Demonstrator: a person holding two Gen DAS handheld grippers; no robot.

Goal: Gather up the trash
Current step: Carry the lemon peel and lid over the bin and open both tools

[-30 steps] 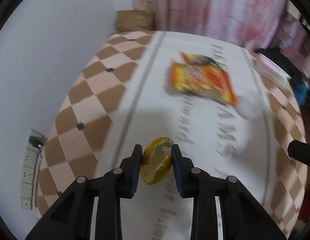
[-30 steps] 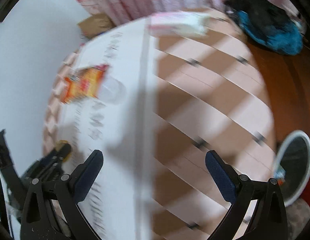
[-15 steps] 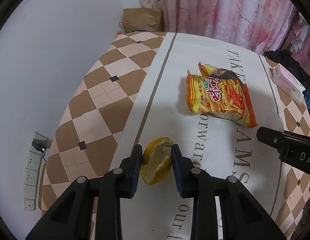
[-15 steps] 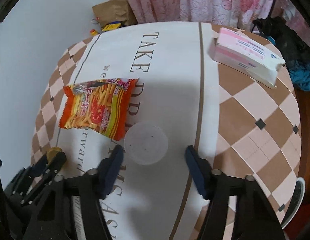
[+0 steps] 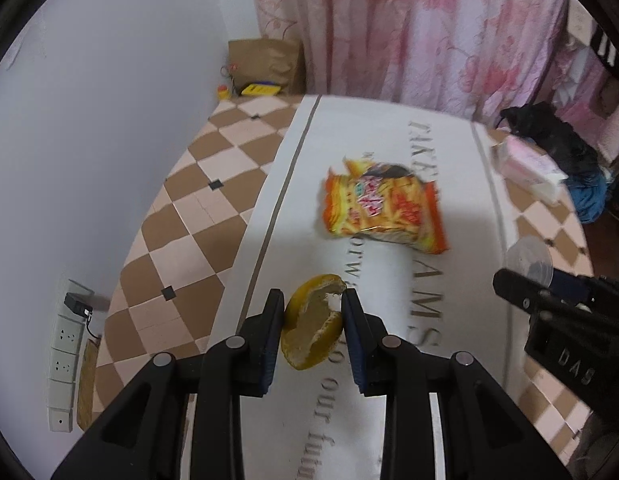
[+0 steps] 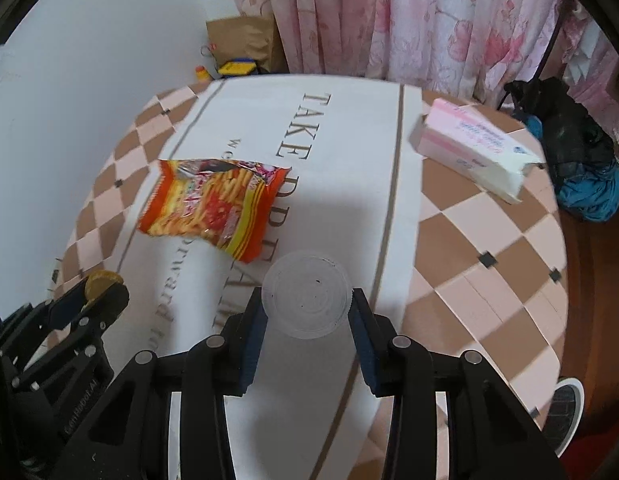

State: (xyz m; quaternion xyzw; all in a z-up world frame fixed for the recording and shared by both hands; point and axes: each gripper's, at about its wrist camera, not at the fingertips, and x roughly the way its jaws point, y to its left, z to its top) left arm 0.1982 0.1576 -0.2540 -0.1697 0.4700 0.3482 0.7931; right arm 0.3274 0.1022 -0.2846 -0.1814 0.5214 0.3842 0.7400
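Orange peel [image 5: 312,322] pinched between the left gripper [image 5: 312,320] fingers above the tablecloth [image 5: 389,148], clear plastic cup [image 6: 306,294] clamped between the right gripper [image 6: 307,316] fingers, orange snack bag [image 6: 213,202] lying just beyond the cup.

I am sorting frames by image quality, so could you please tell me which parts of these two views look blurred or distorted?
Left wrist view: the snack bag and tissue pack are smeared by motion, while the left gripper and its orange peel are sharp. Right wrist view: the tissue pack edges are slightly smeared, the plastic cup in the right gripper is clearer. Both views curve the table edges, with dark corners.
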